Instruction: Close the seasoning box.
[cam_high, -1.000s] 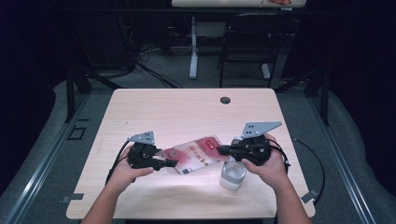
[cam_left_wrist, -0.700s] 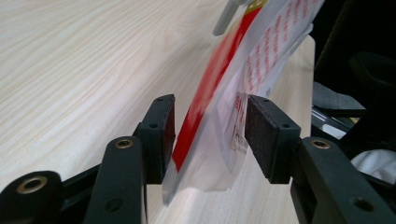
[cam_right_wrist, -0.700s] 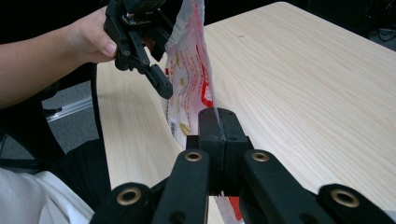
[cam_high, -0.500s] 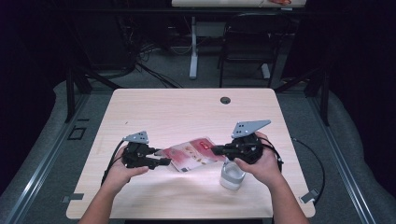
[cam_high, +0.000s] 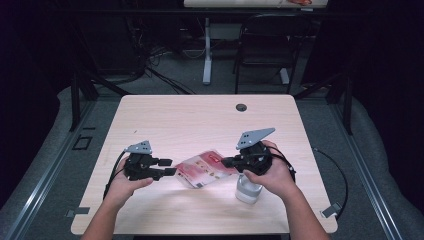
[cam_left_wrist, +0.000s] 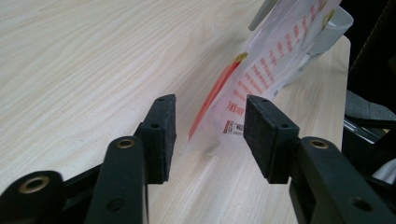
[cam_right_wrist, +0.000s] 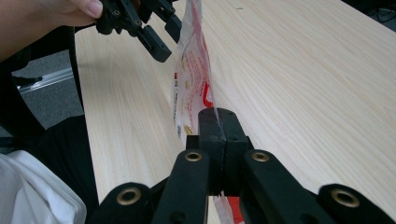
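The right tool (cam_high: 226, 161) is clenched on one edge of a red-and-white printed pouch (cam_high: 204, 169) held over the bench (cam_high: 190, 120); the left tool (cam_high: 169, 166) is spread wide, jaws either side of the pouch's other end; a small white container (cam_high: 247, 190) stands under the right hand.

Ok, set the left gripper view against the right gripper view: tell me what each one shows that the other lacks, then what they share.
Left gripper view: its own gripper with jaws apart, the lower corner of the red-and-white bag between them, untouched, and a pale container behind the bag.

Right gripper view: its own gripper shut on the bag's edge, and the other gripper with the person's hand holding it.

Both: the bag hanging above the wooden table.
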